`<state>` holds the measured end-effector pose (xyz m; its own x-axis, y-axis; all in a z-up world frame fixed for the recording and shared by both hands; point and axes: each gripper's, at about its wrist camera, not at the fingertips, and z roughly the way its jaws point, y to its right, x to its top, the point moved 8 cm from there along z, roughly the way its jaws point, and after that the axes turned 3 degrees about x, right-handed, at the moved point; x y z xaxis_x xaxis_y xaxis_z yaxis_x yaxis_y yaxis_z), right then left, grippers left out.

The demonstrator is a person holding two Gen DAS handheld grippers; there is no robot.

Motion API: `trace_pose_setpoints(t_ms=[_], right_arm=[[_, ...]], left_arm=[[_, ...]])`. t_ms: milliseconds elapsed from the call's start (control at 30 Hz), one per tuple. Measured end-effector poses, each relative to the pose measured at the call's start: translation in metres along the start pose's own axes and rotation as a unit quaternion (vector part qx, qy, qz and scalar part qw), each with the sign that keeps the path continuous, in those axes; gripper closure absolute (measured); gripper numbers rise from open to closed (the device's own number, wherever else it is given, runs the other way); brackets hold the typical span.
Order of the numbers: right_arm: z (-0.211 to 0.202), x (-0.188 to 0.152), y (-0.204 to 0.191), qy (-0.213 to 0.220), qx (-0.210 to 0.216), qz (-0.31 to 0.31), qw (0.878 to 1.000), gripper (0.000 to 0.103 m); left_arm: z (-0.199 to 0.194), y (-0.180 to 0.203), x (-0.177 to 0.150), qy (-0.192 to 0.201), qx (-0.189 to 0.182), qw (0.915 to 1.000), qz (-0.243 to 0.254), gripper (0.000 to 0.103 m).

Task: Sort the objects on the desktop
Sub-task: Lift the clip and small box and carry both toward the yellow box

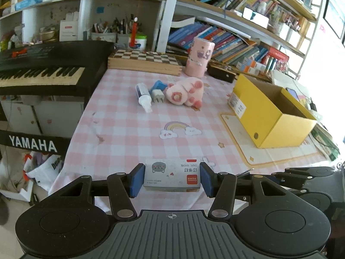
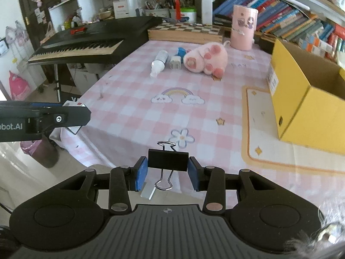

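— Left tool (image 1: 172, 178)?
— Clamped on a staple box (image 1: 172, 178), held above the tabletop's (image 1: 129, 129) near edge.
— Right tool (image 2: 167, 170)?
— Gripping a black binder clip (image 2: 168, 159), likewise off the tabletop, yellow box (image 2: 301, 99) ahead right.

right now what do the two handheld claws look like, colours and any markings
Both match: the left claw and right claw have black linkage arms with silver rivets, blue rectangular pads on the fingertips, two round black discs and a ribbed grey base with a small crosshair mark. In the right wrist view, the left claw's side carries white lettering ending "bot.AI".
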<state>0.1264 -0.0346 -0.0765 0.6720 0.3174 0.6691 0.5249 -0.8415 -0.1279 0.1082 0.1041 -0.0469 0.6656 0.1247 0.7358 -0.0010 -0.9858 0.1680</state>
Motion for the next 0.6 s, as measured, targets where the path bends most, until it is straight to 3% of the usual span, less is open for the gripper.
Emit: trace_pose_setpoints(t_ms=[600], right_arm=[[-0.029,-0.043,0.006,-0.004,-0.041,0.041,0.998,0.065]], left_arm=[[-0.003,0.037,-0.023,-0.027,-0.057,0.9970,0.045,0.050]])
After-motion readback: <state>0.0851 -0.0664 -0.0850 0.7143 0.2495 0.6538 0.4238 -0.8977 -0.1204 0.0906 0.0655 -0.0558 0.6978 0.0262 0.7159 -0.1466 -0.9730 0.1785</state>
